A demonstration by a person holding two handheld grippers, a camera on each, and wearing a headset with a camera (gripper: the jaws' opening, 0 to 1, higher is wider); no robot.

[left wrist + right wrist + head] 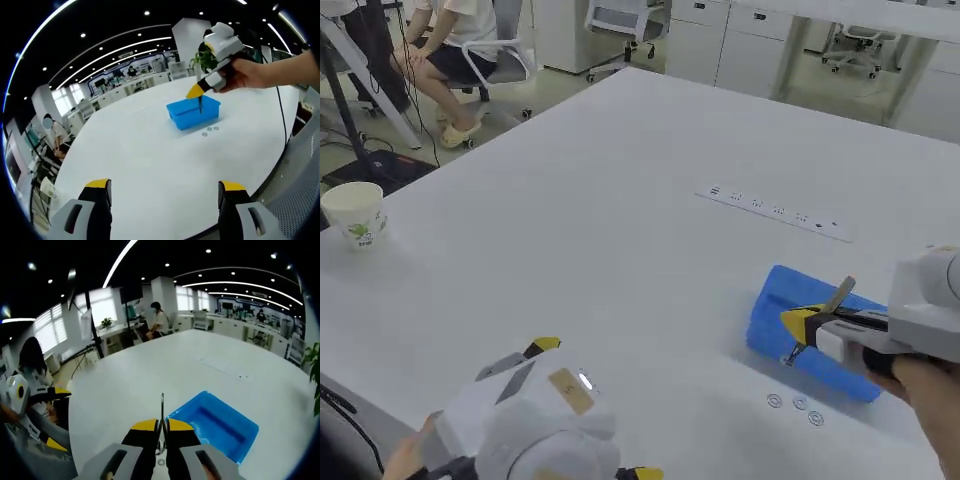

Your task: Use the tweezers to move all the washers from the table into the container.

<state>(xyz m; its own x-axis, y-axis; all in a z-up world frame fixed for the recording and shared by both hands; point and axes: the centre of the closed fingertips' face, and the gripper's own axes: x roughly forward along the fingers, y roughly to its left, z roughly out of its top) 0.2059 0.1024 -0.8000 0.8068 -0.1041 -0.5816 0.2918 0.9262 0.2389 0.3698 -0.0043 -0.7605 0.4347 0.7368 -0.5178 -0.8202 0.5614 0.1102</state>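
**Washers** [798, 407]: 3, flat on the table [620, 200] in a loose cluster. They lie just beside the tweezers' tips, on the person's side.

**Container** [810, 330]: blue, open, directly beneath the tweezers. No washer can be made out in the inside that shows.

**Tweezers** [840, 296]: pinched between the pressed-together jaws of the right gripper [800, 325], tips pointing down at the container's near edge. Whether the tips are squeezed or carry a washer cannot be told.

**Left gripper** [592, 409]: jaws spread, holding nothing, well apart from the tool.

**Progress, judged:** 0 visibly delivered, 3 left.

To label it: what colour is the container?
Blue; the container shows best in the right gripper view.
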